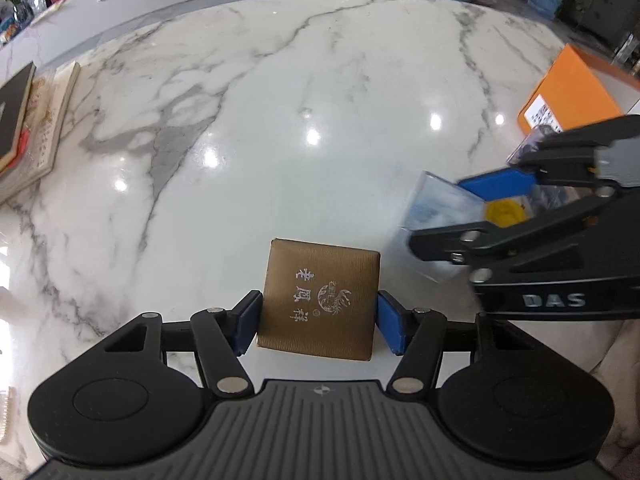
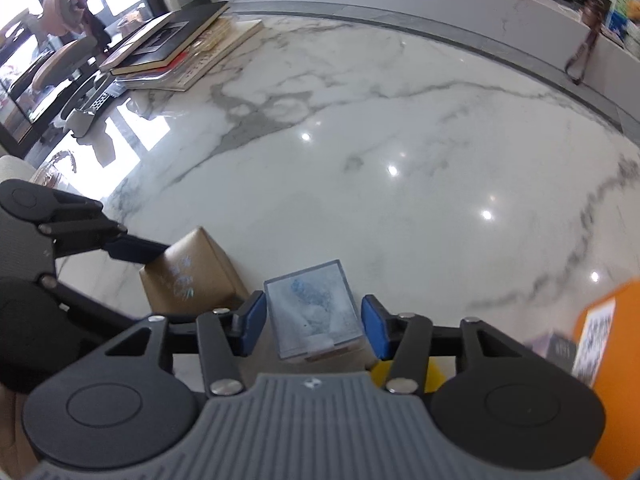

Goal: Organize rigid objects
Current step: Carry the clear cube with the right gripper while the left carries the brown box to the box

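Brown box [image 1: 318, 300] sat on the marble tabletop [image 1: 280, 120] near its front edge — left tool [image 1: 318, 318] clamped on both sides. Just beside it, clear case [image 2: 314, 314] between the right tool's [image 2: 314, 326] pads — contact unclear. Orange box [image 1: 572, 92] at right edge.

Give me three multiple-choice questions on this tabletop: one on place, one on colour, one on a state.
1. The book stack lies:
A. at the table's far edge
B. between the grippers
C. on the orange box

2. The box between the left hand-held gripper pads is:
A. green
B. brown
C. white

3. The clear box in the right hand-held gripper is:
A. crushed
B. intact, between the pads
C. upside down on the books

A: the stack sits far across the marble.
B: the brown box shows gold-brown fabric.
B: its walls look whole between blue pads.
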